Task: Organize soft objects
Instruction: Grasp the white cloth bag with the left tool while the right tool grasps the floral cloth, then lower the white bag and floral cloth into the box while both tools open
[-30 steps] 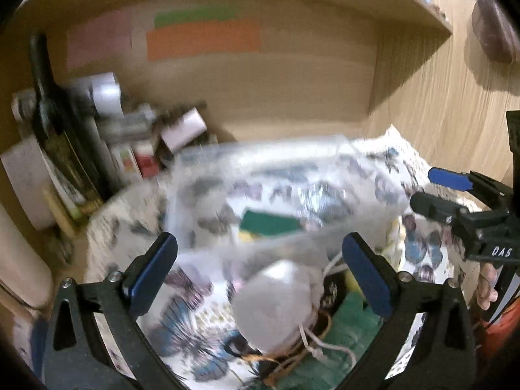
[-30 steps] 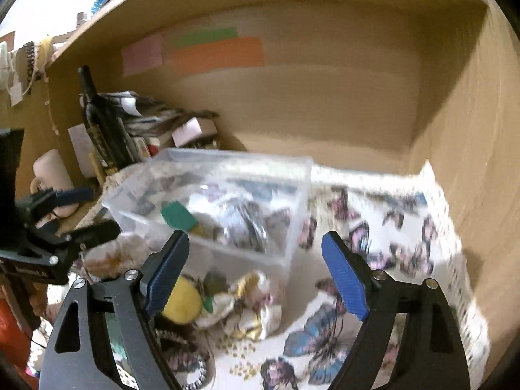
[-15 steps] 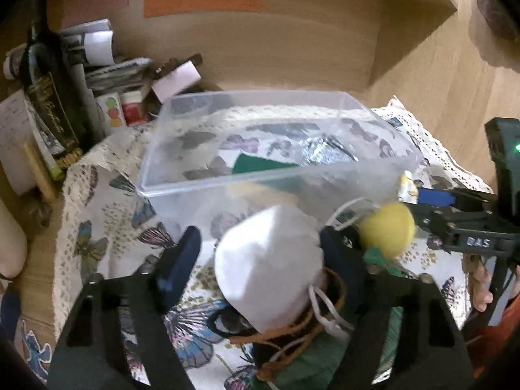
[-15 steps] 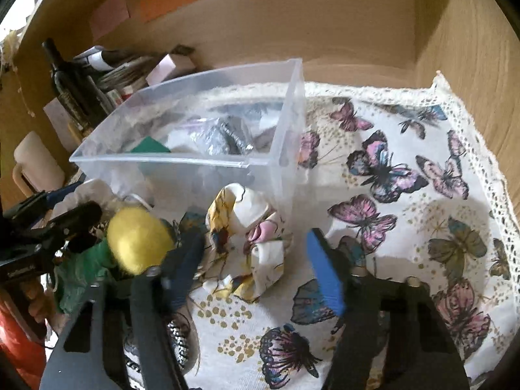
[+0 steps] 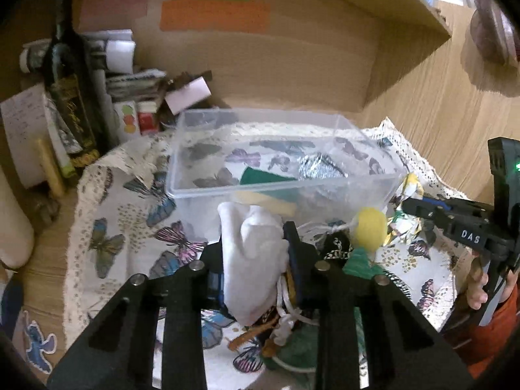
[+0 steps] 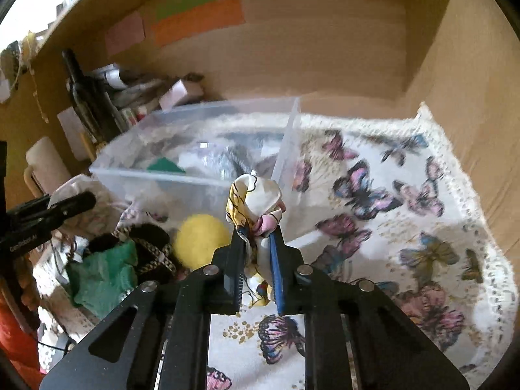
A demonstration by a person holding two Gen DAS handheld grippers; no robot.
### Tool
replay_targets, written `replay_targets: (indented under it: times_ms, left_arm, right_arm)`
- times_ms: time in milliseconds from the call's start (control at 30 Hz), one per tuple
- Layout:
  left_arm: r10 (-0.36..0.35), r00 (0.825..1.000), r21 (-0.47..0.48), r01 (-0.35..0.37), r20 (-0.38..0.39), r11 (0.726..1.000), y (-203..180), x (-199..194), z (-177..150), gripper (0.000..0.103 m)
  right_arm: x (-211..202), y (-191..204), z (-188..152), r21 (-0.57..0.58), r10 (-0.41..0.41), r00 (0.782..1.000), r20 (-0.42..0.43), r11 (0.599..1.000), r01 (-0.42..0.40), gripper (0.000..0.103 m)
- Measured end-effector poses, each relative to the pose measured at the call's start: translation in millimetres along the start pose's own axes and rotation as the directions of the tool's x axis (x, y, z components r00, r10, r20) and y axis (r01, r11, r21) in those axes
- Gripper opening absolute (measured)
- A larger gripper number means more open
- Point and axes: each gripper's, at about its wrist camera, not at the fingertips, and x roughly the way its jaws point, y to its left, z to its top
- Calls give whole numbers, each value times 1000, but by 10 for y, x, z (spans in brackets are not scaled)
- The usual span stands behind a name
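L claw is pinching a white cloth pouch btwn its fingers; the pouch is bulging up above the fingertips, w/ white cords trailing below. R claw is clamping a floral fabric piece, yellow/white/pink, bunched above the tips; fingers are pressed nearly together on it.

Clear plastic bin is sitting on the butterfly-print cloth covering the desk, just beyond both claws. Inside the bin: a green item, a silvery crinkled item and a pale yellow strip near the front wall.

Loose pile is lying in front of the bin, btwn the two claws: yellow ball, green knit fabric, dark band w/ braided trim. Ball is touching the dark band and is just beside the R claw's left finger.

Bkgd, left: dark bottle standing upright among boxes and papers against the wood wall. Coloured paper strips are stuck on the back panel.
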Motion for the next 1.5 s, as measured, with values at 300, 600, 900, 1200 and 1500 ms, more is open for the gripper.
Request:
replay_targets:
  times_ms: [300, 600, 900, 1200, 1500]
  left_arm:
    - [27, 985, 47, -35, 172, 998, -36, -380, 291, 29]
    - [10, 969, 44, -22, 246, 999, -11, -430, 710, 29]
    - [28, 968, 34, -37, 251, 999, 54, -164, 1061, 29]
    - [65, 989, 24, -68, 131, 997, 163, 407, 1133, 29]
    - [63, 998, 28, -64, 13, 998, 207, 833, 994, 29]
  right_arm:
    - [-415, 66, 347, -10, 4, 984, 177, 1000, -2, 13]
    - [-561, 205, 741, -63, 26, 954, 298, 998, -8, 13]
    - [-201, 315, 1004, -118, 59, 966, 253, 993, -30, 13]
    - [408, 446, 1038, -176, 71, 993, 97, 983, -53, 13]
    - [865, 543, 863, -222, 78, 996, -45, 971, -86, 13]
